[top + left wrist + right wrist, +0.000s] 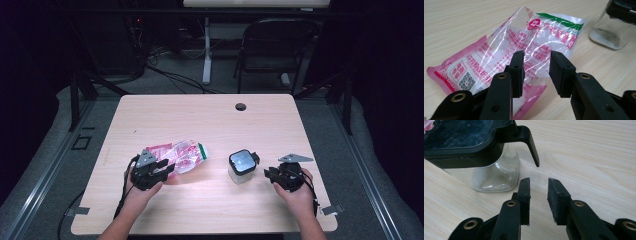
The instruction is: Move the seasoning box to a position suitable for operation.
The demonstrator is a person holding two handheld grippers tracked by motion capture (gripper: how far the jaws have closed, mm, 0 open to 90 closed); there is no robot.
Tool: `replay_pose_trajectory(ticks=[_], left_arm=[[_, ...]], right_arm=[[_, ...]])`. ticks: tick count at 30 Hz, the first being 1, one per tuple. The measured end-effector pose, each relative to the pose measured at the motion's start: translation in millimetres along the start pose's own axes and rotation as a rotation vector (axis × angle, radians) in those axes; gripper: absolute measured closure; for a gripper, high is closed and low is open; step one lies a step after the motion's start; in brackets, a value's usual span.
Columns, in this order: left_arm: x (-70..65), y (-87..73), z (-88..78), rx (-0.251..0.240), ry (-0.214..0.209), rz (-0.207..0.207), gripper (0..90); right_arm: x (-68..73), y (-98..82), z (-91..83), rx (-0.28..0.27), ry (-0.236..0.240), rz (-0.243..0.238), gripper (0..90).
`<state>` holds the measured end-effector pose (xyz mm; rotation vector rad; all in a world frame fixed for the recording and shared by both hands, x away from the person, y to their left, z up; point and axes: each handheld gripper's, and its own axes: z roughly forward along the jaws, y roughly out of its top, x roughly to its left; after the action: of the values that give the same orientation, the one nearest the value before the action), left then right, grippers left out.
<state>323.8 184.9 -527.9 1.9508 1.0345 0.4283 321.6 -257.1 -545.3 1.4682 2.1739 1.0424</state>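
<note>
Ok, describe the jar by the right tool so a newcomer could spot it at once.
On the light wooden table, look right of centre, just ahead of the right tool. There stands a small clear glass jar, upright, with a square black lid. Its neighbour, the pink printed plastic bag by the left tool, lies flat.

Dim room around your table

You work at a pale wooden table (cable hole at its far edge); a black folding chair stands behind on grey carpet.

Plastic bag: pink Chinese lettering too small to read, one QR code near the pink end, two round pink logos, a green end strip.
</note>
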Motion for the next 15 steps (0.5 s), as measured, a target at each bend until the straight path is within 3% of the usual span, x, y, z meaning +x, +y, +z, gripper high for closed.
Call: replay_pose_trajectory(ticks=[5,13,15], left_arm=[[-1.3,-2.4,-5.6,-0.002,0.001,0.001,65.4],[0.7,-12.1,-14.2,0.008,0.019,-0.011,65.8],[2.4,-14.8,-18.6,0.006,0.028,-0.016,65.8]], right_arm=[[1.7,3.9,3.9,-0.009,-0.030,-0.023,71.1],[2.1,13.9,16.3,-0.011,-0.006,-0.032,68.4],[4.4,17.3,23.3,-0.006,-0.010,-0.059,68.4]])
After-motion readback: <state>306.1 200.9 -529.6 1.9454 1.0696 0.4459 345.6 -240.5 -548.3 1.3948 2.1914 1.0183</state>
